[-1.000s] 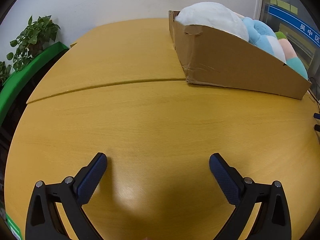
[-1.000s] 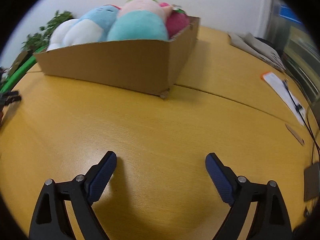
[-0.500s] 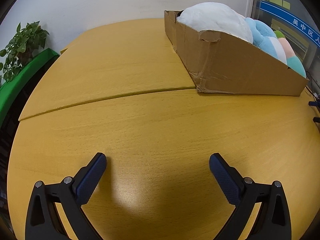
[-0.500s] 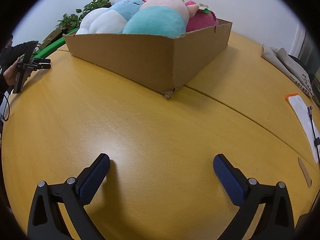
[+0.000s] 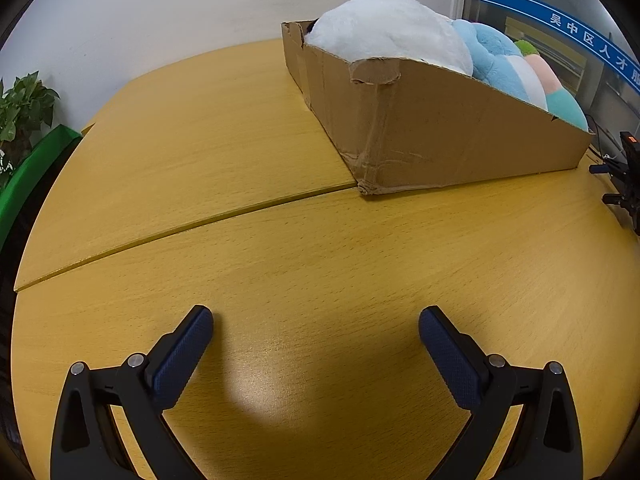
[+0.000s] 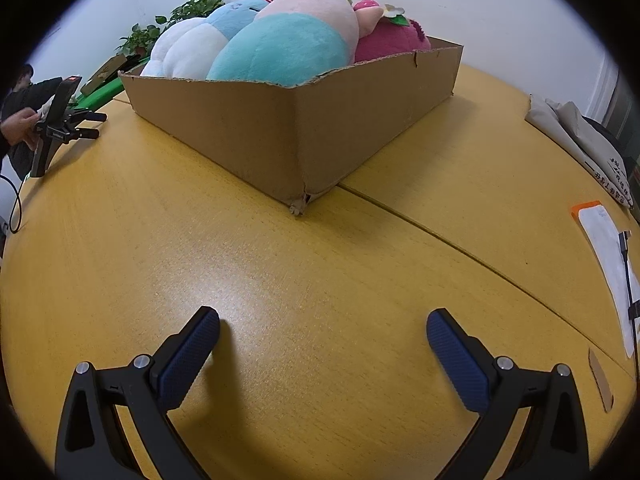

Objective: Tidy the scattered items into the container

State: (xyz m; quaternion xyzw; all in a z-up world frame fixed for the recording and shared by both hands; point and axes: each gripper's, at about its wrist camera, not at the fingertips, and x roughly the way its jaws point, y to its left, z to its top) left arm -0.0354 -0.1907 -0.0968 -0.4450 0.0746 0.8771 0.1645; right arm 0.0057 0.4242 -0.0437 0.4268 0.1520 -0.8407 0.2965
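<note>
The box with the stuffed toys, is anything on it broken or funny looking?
Yes. The box is worn: its near corner is split at the bottom, the top rim is ragged, and in the left view a torn flap folds over the wall above a crumpled corner. The toys bulge above the rim.

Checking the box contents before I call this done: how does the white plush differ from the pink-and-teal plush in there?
The white plush is one plain colour; the pink-and-teal plush is pink above and teal below, with a green tuft on top. The white plush lies at the cardboard box's end nearer the plant; the pink-and-teal plush lies further along, beside a magenta plush. Both bulge above the rim.
</note>
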